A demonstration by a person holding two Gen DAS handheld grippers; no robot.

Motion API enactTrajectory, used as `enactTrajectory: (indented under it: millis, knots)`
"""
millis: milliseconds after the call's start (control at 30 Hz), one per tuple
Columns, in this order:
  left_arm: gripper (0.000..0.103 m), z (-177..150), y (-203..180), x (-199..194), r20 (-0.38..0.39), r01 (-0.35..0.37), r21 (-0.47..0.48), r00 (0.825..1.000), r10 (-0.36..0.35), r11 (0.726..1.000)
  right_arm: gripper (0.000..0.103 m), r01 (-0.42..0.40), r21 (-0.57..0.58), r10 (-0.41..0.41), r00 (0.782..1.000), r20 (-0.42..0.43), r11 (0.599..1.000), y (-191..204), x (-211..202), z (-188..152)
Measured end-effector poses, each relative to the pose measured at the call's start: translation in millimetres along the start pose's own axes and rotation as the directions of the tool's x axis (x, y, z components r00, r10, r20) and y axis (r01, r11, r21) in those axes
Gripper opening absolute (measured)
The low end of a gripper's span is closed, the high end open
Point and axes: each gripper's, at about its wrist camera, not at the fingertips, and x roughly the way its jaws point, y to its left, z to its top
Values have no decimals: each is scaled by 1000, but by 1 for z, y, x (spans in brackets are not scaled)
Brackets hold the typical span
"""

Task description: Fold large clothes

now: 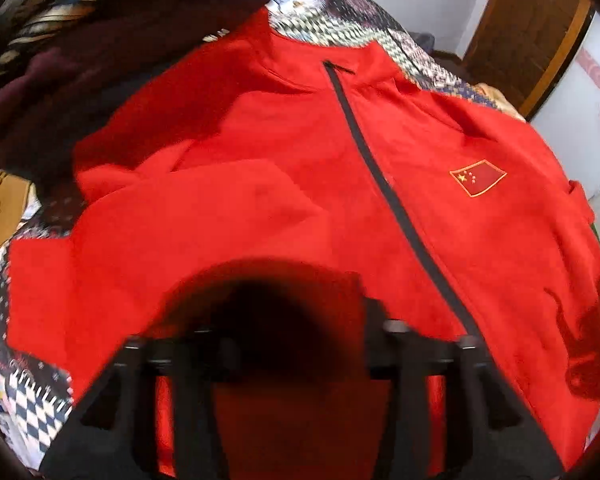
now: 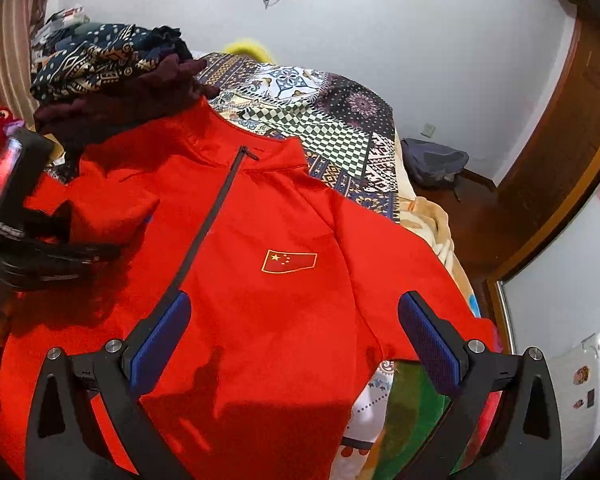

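Jaws first: on our right gripper (image 2: 294, 340) they are standing wide apart, blue pads (image 2: 162, 342) facing each other across bare air, gripping nothing, and hovering over the chest of the red jacket (image 2: 260, 320). Our left gripper (image 1: 296, 344) is blurring badly in its own view; its black fingers are standing apart with red fabric showing between them, and nothing is being pinched that we can make out. In the right wrist view that same gripper is coming in from the left edge, low over the jacket's side.

Moving outward, we are looking at the jacket lying front-up on the bed (image 2: 340, 140), zipped shut, its dark zipper (image 2: 208, 216) running from the raised collar down the middle. A small flag emblem (image 2: 290, 261) is sitting on the chest, just beyond our right gripper. In the left wrist view one sleeve (image 1: 204, 208) is lying folded in across the front of the body, rumpled, while the other sleeve (image 2: 412, 280) is stretching out toward the bed's edge.

Further out, we are seeing the patterned patchwork bedspread under the jacket, and a heap of clothes (image 2: 112, 76), dark maroon and navy print, piling up beside the collar. Beyond the bed a grey bag (image 2: 434, 160) is sitting on the floor against the white wall, and a wooden door frame (image 2: 560, 140) is curving down the right side.
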Motion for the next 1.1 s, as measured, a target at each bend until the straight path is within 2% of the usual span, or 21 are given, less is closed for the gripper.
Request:
enactTrajectory:
  millis: [200, 333, 433, 533, 700, 933, 1000, 1067, 1100]
  knots:
    - [63, -4, 45, -48, 95, 33, -111, 995, -22, 993, 103, -26, -12, 26, 1000, 12, 1000, 13, 1, 10]
    - [65, -11, 89, -78, 156, 8, -221, 987, 27, 975, 103, -44, -32, 44, 999, 19, 999, 25, 1, 17]
    - [67, -22, 129, -93, 181, -1, -313, 982, 61, 950, 103, -45, -59, 47, 999, 23, 997, 36, 2, 21]
    - [67, -33, 158, -93, 171, -24, -392, 980, 99, 920, 103, -47, -75, 49, 999, 19, 996, 42, 4, 22]
    - [67, -60, 205, -85, 138, -20, -518, 985, 106, 855, 103, -54, -89, 55, 999, 3, 995, 51, 9, 23]
    - [67, -75, 222, -56, 128, 66, -583, 992, 12, 810, 103, -50, -80, 50, 999, -2, 996, 52, 10, 24]
    - [62, -73, 223, -45, 120, 65, -593, 993, 8, 803, 103, -49, -72, 49, 999, -2, 996, 50, 10, 23]
    - [44, -68, 222, -33, 96, 36, -589, 995, 25, 807, 103, -46, -67, 46, 999, 0, 997, 49, 10, 22]
    - [40, -67, 222, -28, 86, 19, -586, 996, 39, 810, 103, -43, -64, 43, 999, 0, 997, 47, 10, 22]
